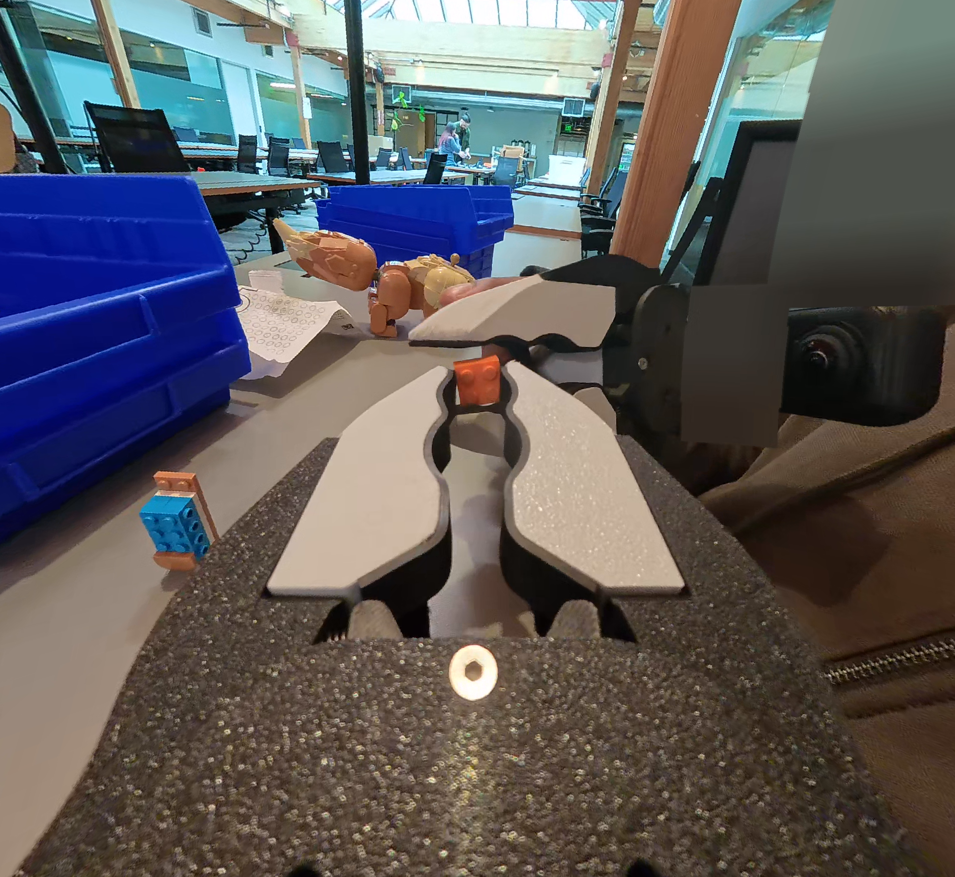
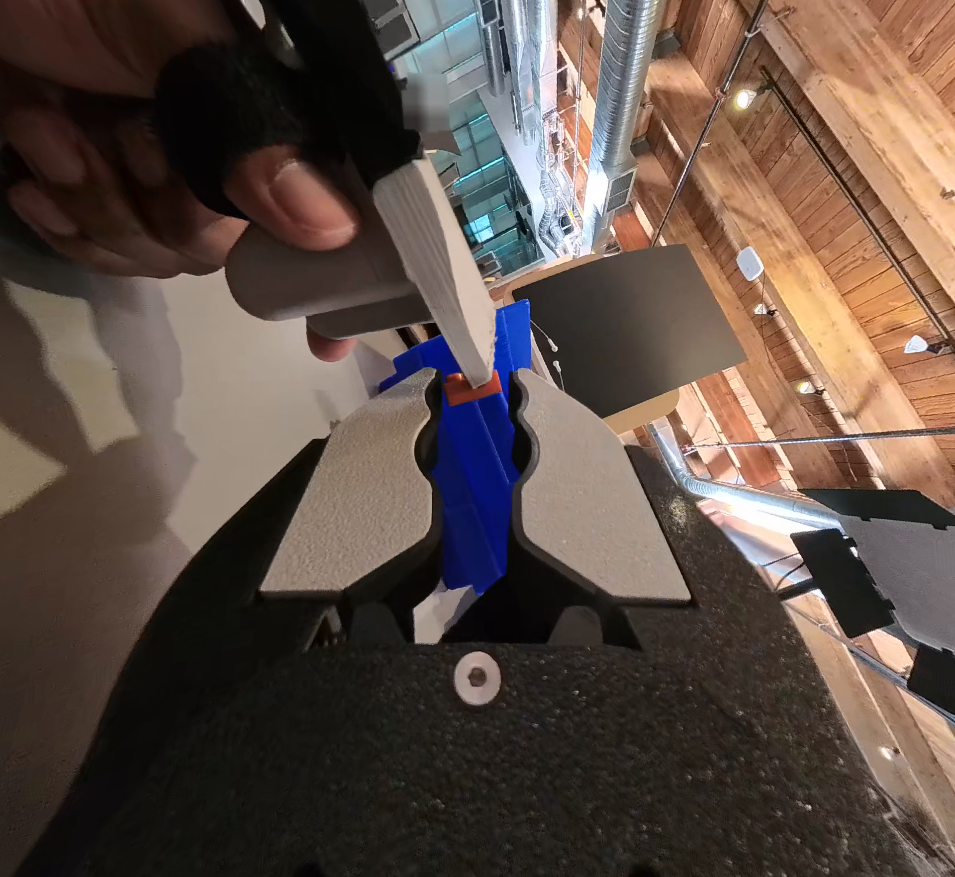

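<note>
left gripper (image 1: 476,387): clamped on orange brick (image 1: 477,380), edge-held
right gripper (image 2: 475,387): parted, beside brick
brick: light, rigid, slippery

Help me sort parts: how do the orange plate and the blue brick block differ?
The orange plate is one thin piece; the blue brick block is several bricks stacked with brown plates. The plate is pinched in the left gripper; the block rests free on the table. Both are studded.
</note>
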